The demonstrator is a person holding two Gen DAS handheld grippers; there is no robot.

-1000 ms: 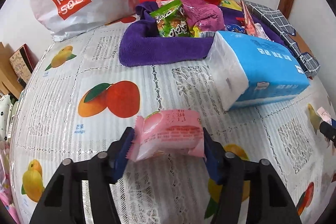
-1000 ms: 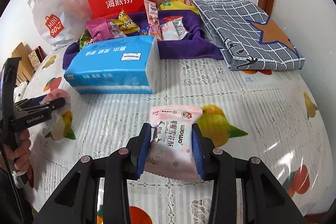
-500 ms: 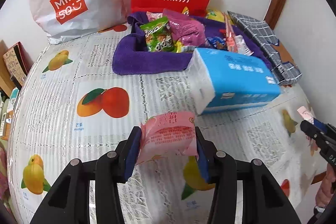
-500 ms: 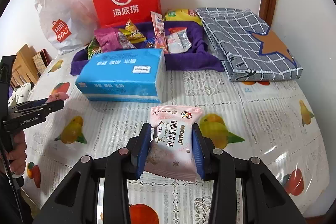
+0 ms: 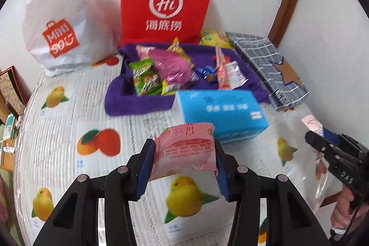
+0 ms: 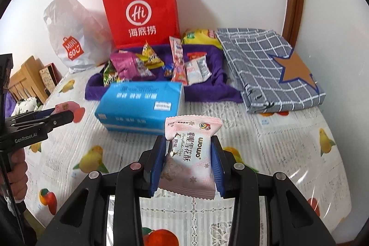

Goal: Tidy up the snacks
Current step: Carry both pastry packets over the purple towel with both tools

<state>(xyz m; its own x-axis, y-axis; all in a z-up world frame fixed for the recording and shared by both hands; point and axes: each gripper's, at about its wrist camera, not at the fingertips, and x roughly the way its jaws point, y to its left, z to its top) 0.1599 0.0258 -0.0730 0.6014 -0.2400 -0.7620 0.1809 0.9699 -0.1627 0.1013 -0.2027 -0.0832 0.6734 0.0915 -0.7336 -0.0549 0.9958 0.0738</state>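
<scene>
My left gripper [image 5: 182,165] is shut on a pink snack packet [image 5: 184,151], held above the fruit-print tablecloth [image 5: 96,107]. My right gripper [image 6: 188,165] is shut on a pale pink snowflake-crisp packet [image 6: 191,153], also lifted off the cloth. A purple cloth tray [image 5: 138,103] at the back holds several snacks, among them a green packet [image 5: 145,77] and a magenta bag [image 5: 173,66]. The same purple tray [image 6: 207,87] shows in the right wrist view. Each gripper appears at the edge of the other's view: the right gripper [image 5: 316,137] and the left gripper [image 6: 60,114].
A blue tissue pack [image 5: 221,112] lies between the grippers and the tray. Behind the tray stand a red paper bag [image 5: 166,6] and a white plastic bag [image 5: 60,22]. A folded grey checked cloth [image 6: 272,68] lies at the right. Wooden furniture [image 6: 25,77] stands beyond the left edge.
Both grippers have risen with their packets off the tablecloth. The left jaws have closed tighter and the pink packet is squeezed narrower between them.
</scene>
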